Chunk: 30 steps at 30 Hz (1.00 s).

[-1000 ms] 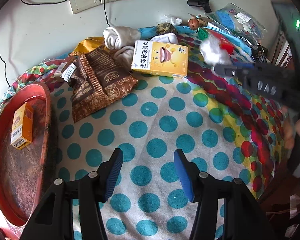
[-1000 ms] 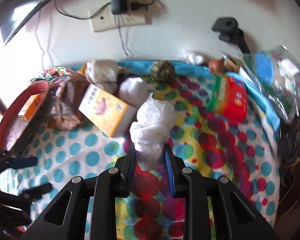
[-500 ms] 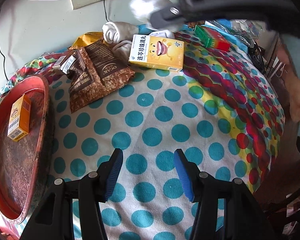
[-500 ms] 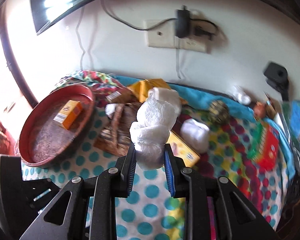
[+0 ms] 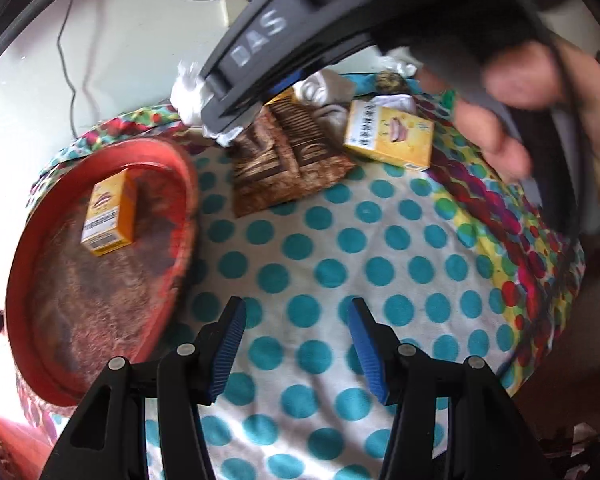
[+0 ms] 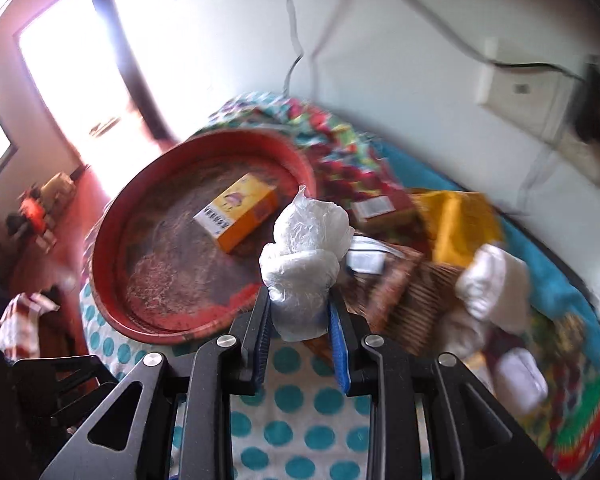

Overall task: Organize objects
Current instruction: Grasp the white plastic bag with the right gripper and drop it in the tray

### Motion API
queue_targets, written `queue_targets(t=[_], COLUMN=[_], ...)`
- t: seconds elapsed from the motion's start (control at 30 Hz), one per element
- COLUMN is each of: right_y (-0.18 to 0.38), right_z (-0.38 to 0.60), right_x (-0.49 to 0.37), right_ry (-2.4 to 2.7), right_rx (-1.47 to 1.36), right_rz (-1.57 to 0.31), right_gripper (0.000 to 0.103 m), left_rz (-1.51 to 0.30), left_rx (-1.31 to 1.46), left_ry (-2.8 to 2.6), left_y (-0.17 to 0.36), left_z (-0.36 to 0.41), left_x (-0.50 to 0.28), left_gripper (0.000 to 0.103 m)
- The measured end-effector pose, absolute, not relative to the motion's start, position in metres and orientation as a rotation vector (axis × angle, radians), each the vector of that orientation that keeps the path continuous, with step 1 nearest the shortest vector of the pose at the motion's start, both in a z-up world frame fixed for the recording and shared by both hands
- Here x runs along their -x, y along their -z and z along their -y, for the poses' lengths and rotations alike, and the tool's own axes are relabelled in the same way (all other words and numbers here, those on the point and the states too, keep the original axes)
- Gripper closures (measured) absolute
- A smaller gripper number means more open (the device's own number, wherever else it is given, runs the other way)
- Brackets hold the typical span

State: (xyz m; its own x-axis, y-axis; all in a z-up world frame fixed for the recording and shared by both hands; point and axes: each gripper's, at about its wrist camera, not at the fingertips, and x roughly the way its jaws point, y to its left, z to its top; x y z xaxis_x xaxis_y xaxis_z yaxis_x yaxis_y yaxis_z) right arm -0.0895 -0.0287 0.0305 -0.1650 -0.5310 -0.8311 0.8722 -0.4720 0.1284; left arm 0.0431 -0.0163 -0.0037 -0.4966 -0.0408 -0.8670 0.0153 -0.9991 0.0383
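right tool [image 6: 298, 320]: closed on a white plastic bag bundle [image 6: 306, 254], gripped at its lower end; most of the bundle stands proud above the pads, so the hold is low on a soft load. the bundle is carried in the air, not resting on anything. in the left wrist view the same tool crosses overhead, with the person's hand [image 5: 536, 92] on its handle.

left tool [image 5: 296, 344]: open, nothing between its pads, hovering above the polka-dot cloth [image 5: 340, 248] on the bench.

destination, by judgement: the red round tray [image 6: 112, 240], ahead and to the left of the right tool. it already holds 1 small orange box [image 6: 238, 210]. the bundle sits just short of the tray's near rim.

other items ahead and right of the right tool: a brown snack pouch [image 5: 288, 160], a yellow medicine carton [image 5: 390, 136], a yellow packet [image 6: 458, 224] and rolled white cloth [image 6: 494, 280], all on the cloth.

recommendations for the step in hand:
1. carry the bundle fully past the rim before lowering; a release at the rim would likely tip it back onto the cloth.
2. set it on bare tray floor, nearer than the orange box and apart from it.
3. lower until the bundle rests, then open; it is light and may cling to a pad.
4. keep the left tool low and still, clear of the crossing path.
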Motion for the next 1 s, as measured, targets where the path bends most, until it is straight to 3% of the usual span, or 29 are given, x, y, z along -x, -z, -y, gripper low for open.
queue_targets(t=[0.4, 0.87, 1.0], right_y=[-0.013, 0.005, 0.001], right_z=[0.110, 0.142, 0.138], right_x=[0.089, 0.086, 0.081], right_ry=[1.724, 1.710, 1.742], right_rx=[-1.061, -1.078, -1.037], right_rz=[-0.626, -0.686, -0.689], right_gripper=[0.078, 0.076, 0.052], left_rz=[-0.022, -0.024, -0.026], left_rx=[-1.581, -1.588, -1.599], left_ry=[2.620, 2.605, 2.601], left_y=[0.007, 0.001, 0.003], left_z=[0.044, 0.048, 0.047], left_x=[-0.056, -0.063, -0.064], left_gripper=[0.048, 0.049, 0.049])
